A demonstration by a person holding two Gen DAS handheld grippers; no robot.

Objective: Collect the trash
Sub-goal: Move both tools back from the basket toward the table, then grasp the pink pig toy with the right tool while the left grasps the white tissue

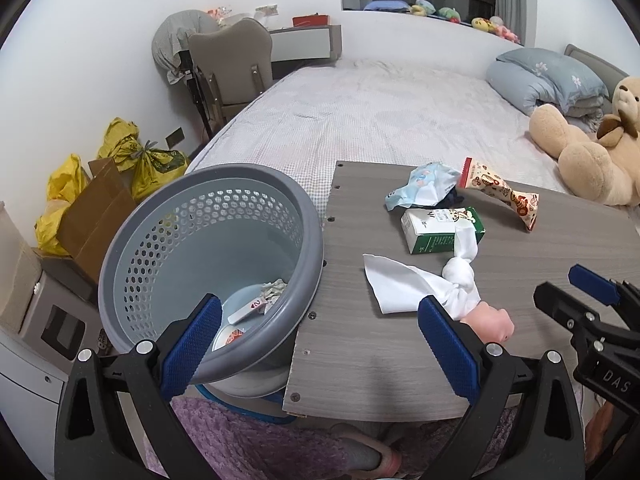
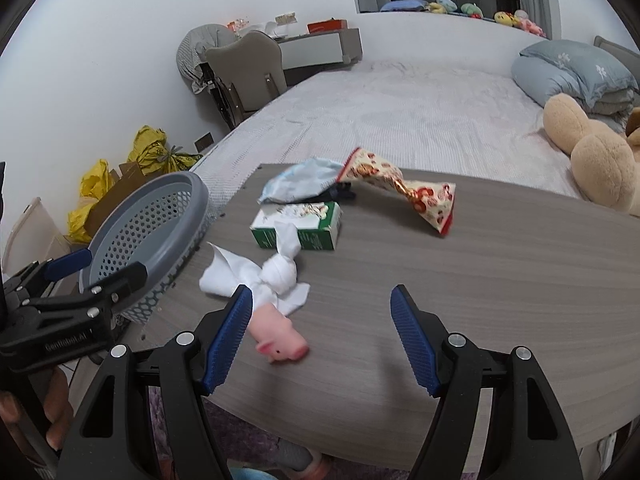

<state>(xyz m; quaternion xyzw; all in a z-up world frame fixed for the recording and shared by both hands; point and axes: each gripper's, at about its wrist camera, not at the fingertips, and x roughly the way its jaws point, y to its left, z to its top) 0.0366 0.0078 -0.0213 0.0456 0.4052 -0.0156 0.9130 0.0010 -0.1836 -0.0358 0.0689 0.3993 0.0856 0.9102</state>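
Though both views show the bin [image 1: 208, 264], only left reveals its trash [image 1: 256, 308].

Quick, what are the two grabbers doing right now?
Left gripper: open, holding nothing.
Right gripper: open, holding nothing.

Two low, close wrist views bedward, left over bin [image 1: 208, 264], sharing the board [image 2: 460, 280].

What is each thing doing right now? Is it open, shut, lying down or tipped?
Left hand-held gripper: open, empty.
Right hand-held gripper: open, empty.
Trash basket: tilted, trash inside.
Milk carton: lying flat.
White cloth: knotted.
Pink pig toy: lying down.
Snack wrapper: crumpled.
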